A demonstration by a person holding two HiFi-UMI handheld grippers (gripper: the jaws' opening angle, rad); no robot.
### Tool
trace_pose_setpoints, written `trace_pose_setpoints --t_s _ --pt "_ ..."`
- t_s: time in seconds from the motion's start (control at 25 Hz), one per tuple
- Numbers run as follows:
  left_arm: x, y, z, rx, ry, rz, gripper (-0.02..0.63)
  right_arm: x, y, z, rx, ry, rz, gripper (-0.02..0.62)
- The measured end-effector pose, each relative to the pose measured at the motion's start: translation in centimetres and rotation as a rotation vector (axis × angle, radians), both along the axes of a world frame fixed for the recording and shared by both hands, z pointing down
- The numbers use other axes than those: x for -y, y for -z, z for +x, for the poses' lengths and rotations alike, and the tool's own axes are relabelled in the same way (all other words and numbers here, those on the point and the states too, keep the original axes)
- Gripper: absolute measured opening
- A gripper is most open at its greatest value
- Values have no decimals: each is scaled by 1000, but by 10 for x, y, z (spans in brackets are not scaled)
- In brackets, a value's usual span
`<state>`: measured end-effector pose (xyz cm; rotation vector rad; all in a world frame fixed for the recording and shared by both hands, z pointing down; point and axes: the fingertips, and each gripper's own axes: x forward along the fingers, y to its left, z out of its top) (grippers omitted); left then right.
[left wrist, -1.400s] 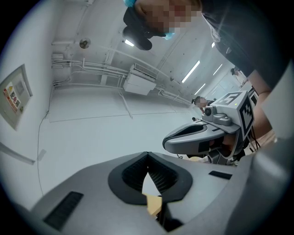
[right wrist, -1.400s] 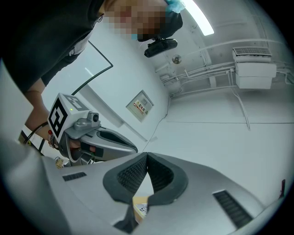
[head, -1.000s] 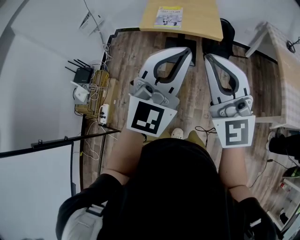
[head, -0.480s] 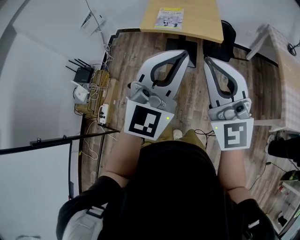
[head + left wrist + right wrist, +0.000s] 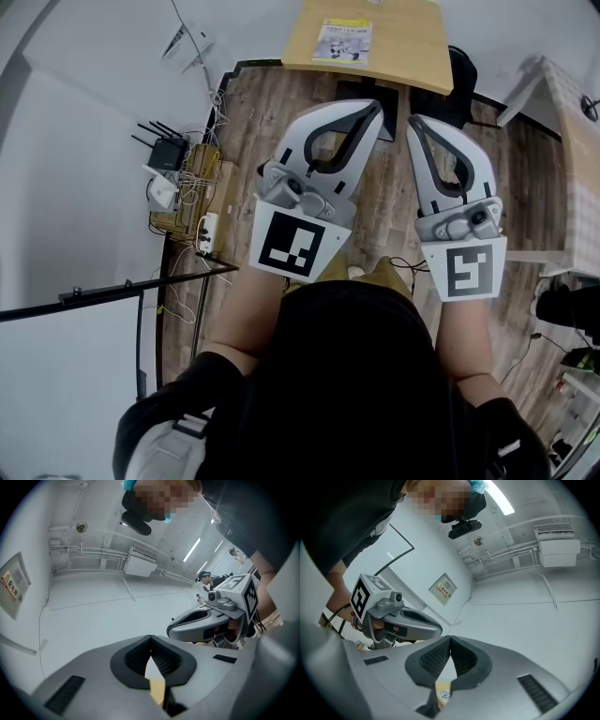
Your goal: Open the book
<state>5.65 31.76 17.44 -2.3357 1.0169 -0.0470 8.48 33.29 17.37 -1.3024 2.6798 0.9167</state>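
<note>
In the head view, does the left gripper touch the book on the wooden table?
No, the left gripper is over the floor, clearly apart from the book that lies on the wooden table.

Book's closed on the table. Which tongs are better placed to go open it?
Left, marginally. In the head view the left tongs sit nearer the book on the wooden table; the right tongs lie further off to its right. Both are shut, empty and short of the table.

Book cover [image 5: 343, 41] print too small to read, wall notice [image 5: 444, 589] illegible
</note>
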Motion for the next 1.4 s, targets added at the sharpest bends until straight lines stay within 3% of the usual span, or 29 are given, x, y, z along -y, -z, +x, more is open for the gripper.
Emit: trace_pose_setpoints --t_s 0.32,1.4 --pt "52 -4 -18 -20 11 11 10 52 -8 -18 -8 11 -4 29" --pt "284 18 -71 -17 -131 20 11 288 7 -80 -16 -104 -28 29"
